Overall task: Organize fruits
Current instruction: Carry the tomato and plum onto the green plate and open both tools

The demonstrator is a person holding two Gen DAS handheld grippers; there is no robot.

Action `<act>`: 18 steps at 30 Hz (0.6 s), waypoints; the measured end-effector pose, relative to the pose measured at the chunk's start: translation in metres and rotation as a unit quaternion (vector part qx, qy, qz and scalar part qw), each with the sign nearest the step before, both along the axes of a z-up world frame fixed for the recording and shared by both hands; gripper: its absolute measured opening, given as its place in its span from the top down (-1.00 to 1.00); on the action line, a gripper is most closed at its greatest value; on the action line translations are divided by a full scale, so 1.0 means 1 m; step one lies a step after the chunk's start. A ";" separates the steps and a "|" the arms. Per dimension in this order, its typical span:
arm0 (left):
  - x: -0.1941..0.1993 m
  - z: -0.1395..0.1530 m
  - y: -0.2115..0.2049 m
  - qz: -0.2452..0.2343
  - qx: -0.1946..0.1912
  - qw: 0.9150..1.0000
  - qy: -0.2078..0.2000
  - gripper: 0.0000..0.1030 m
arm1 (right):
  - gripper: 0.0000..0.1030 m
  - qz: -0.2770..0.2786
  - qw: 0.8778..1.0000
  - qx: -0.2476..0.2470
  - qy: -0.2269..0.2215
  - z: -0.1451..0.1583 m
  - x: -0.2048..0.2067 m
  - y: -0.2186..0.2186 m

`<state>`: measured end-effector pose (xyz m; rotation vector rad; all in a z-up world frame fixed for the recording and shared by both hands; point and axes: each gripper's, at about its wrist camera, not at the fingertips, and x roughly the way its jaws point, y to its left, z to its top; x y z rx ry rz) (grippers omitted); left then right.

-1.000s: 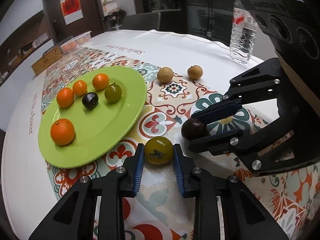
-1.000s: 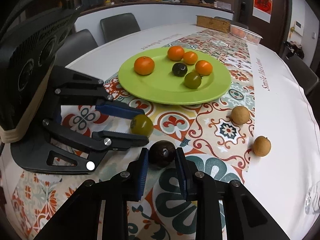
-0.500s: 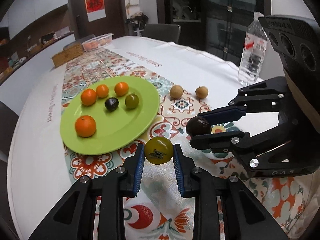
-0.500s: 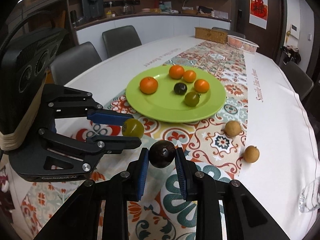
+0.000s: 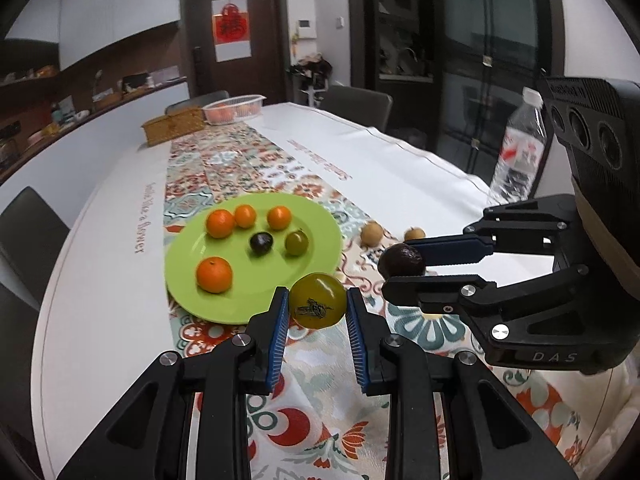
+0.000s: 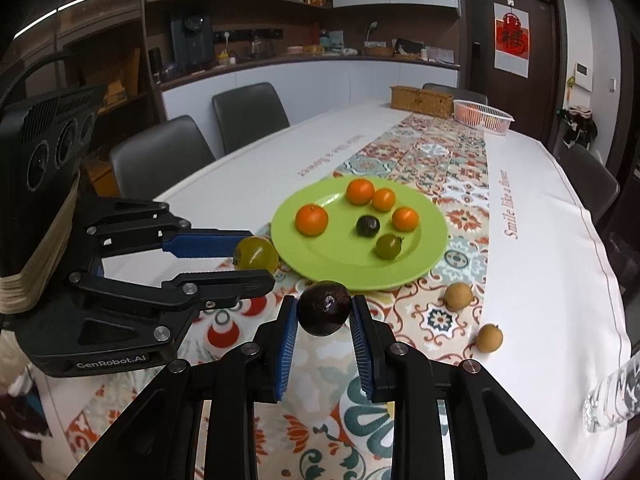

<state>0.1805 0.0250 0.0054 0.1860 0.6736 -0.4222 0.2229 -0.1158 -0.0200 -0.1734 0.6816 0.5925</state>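
Left wrist view: left gripper [image 5: 318,306], blue pads clamped on a yellow-green tomato [image 5: 317,300] held clear of the patterned table runner [image 5: 224,168]. Right gripper [image 5: 402,266], entering from the right, jaws closed on a dark purple fruit [image 5: 401,261]. Green plate [image 5: 188,280] just beyond the held tomato, carrying four oranges, one dark fruit [image 5: 261,243] and one green tomato [image 5: 296,243]. Two brown longans [image 5: 371,233] on the runner beyond the right gripper's fruit, beside the plate's right edge. Water bottle [image 5: 520,148] standing at far right on the white tablecloth [image 5: 100,280]. Wicker box [image 5: 172,128] and clear basket [image 5: 234,109] at the far end of the table. Right wrist view: right gripper [image 6: 324,316], pads pressed on the dark purple fruit [image 6: 325,308], lifted off the runner. Left gripper [image 6: 256,254] at left, gripping the yellow-green tomato [image 6: 256,255] close to the green plate's [image 6: 432,256] near-left rim. Plate contents as above. Two longans [image 6: 458,296] on the cloth right of the held fruit, well apart from the plate's contents. Water bottle [image 6: 612,400] partly visible at lower right.
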 end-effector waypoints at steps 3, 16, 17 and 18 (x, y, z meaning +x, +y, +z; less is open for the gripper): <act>0.003 0.007 0.005 0.017 -0.007 1.000 -0.005 0.45 | 0.46 0.000 1.000 0.007 -0.007 0.007 0.004 0.003; 0.023 0.029 0.018 0.067 -0.009 0.997 -0.031 0.45 | 0.46 0.000 0.999 0.027 -0.029 0.031 0.032 0.016; 0.027 0.030 0.019 0.072 -0.009 0.997 -0.032 0.45 | 0.46 -0.001 0.999 0.029 -0.030 0.033 0.036 0.017; 0.030 0.029 0.020 0.075 -0.009 0.997 -0.031 0.45 | 0.46 -0.001 0.999 0.030 -0.030 0.034 0.039 0.017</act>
